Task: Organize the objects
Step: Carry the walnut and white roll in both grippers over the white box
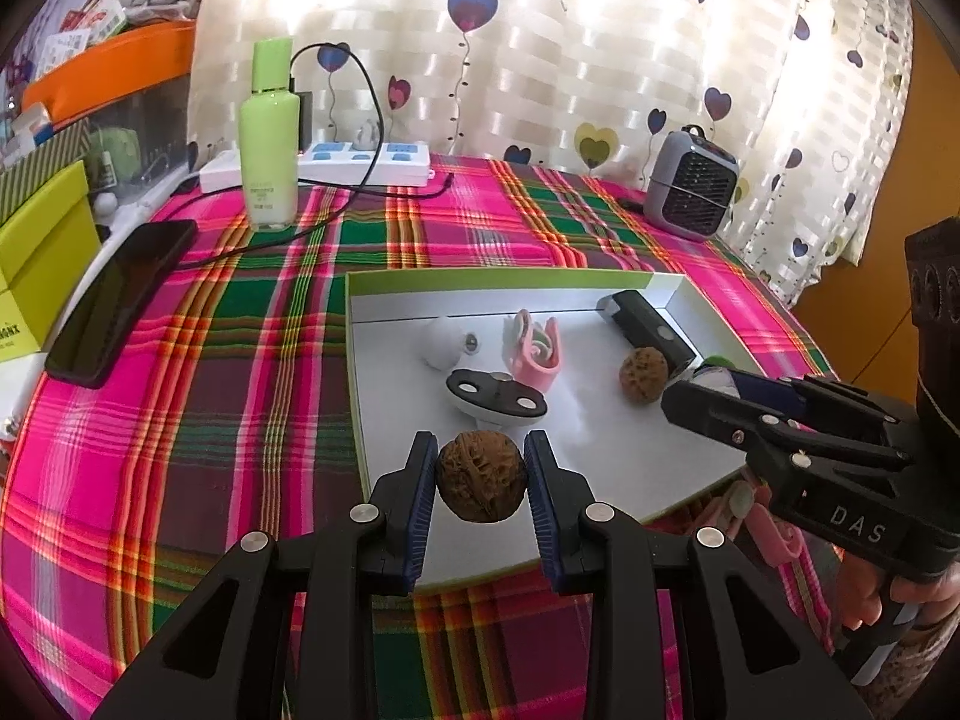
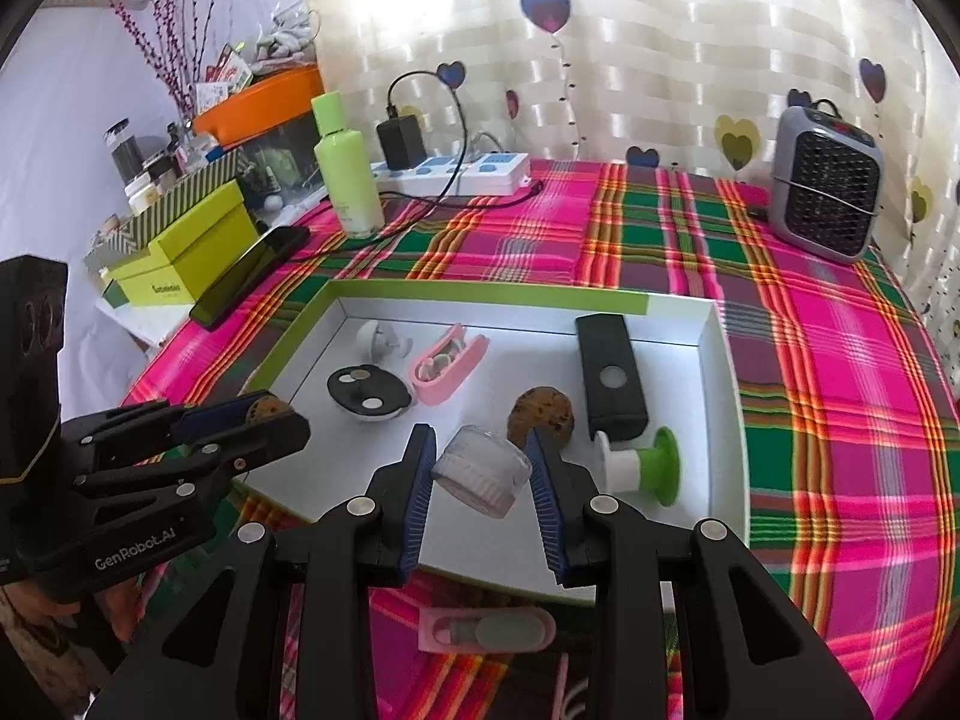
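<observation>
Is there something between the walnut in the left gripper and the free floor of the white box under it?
Nothing visible blocks it. The left gripper holds the walnut above a bare part of the white box. The black-and-white gadget lies just beyond, and the second walnut further right.

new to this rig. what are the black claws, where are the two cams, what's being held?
No robot: a person holds a two-finger tool in each hand, each with a fisheye camera looking along its fingers. In the left view, the left tool grips a brown wrinkled walnut. In the right view, the right tool grips a small clear round plastic jar. Both hover over a shallow white box with green rim on a pink-green plaid tablecloth; the box already holds a second walnut and small gadgets.
</observation>
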